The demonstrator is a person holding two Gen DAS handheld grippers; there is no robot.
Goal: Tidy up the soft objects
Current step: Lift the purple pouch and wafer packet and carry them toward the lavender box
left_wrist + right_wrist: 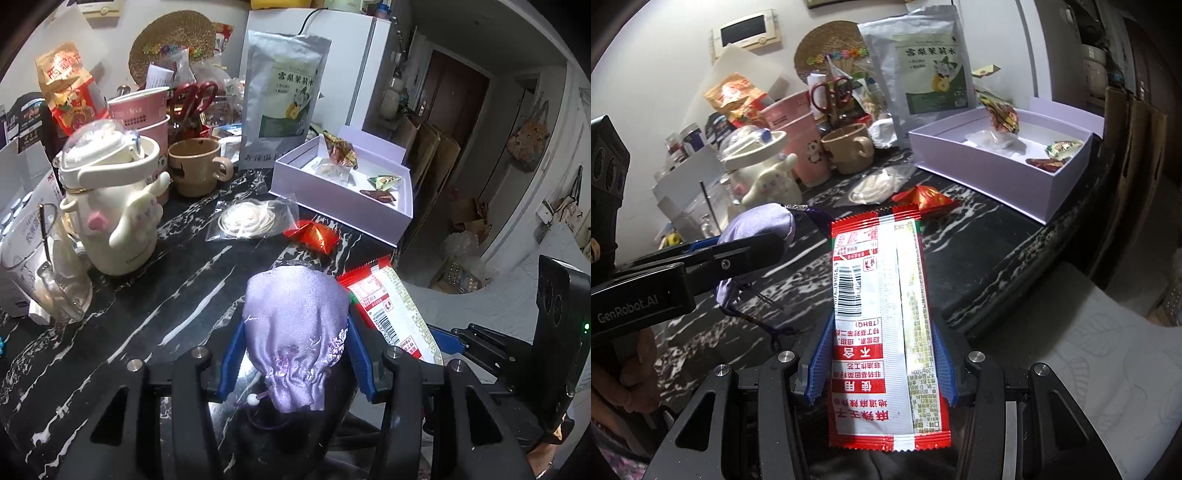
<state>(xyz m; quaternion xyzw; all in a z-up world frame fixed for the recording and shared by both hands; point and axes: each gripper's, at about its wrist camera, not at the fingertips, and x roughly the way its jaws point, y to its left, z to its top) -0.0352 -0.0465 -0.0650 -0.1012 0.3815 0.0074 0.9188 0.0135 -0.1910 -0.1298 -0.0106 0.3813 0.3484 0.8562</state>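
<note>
My left gripper [295,343] is shut on a lilac satin drawstring pouch [295,325] and holds it above the black marble counter [147,295]. The pouch also shows in the right wrist view [757,221], between the left gripper's fingers [738,251]. My right gripper [881,354] is shut on a red-and-white snack packet [875,314], held flat between its blue pads; the packet shows at the right in the left wrist view [388,306]. An open lilac box [343,192] [1004,158] stands at the far right of the counter with several wrapped sweets inside.
A red foil wrapper [314,234] and a clear bag of rubber bands [251,218] lie before the box. A cream kettle [118,206], glass jug [40,266], brown mug [195,166], pink cups [144,110] and a silver pouch [284,96] crowd the back left. The counter's edge drops off at the right.
</note>
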